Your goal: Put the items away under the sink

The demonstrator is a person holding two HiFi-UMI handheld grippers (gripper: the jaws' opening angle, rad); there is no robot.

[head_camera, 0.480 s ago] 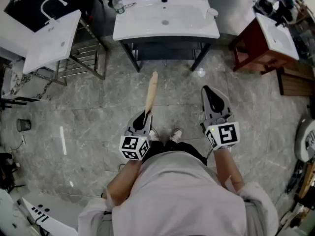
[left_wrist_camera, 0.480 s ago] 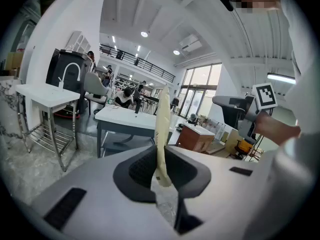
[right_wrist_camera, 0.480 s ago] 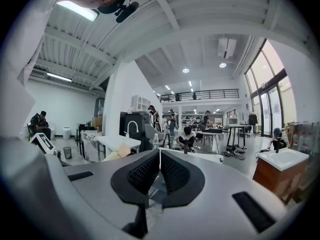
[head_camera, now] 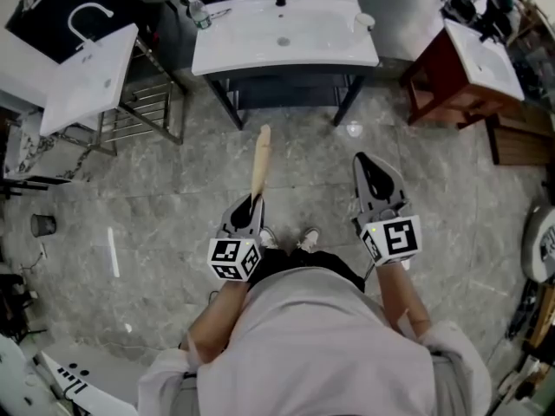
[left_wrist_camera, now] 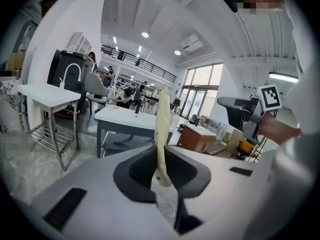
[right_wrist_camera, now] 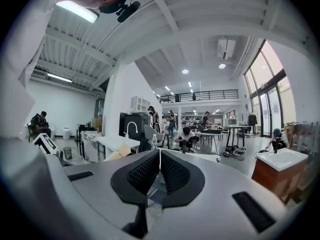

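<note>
The left tool point(head_camera: 250, 206) is clamping the base of a pale wooden stick point(head_camera: 259, 159), which is pointing forward toward the white sink point(head_camera: 243, 46). The right tool point(head_camera: 371, 167) is hovering alongside, jaws pressed together on nothing.

Long pale tan stick point(head_camera: 259, 163), maybe a wooden utensil, was pinched in the left gripper point(head_camera: 250, 208), pointing toward the white sink point(head_camera: 243, 46).

Near the frame's centre, the left gripper point(head_camera: 252, 204) is held pointing toward the top edge, its jaws clamped on a pale stick point(head_camera: 260, 163). Beside it, the right gripper point(head_camera: 373, 173) is held parallel, its jaws pressed together on nothing.
</note>
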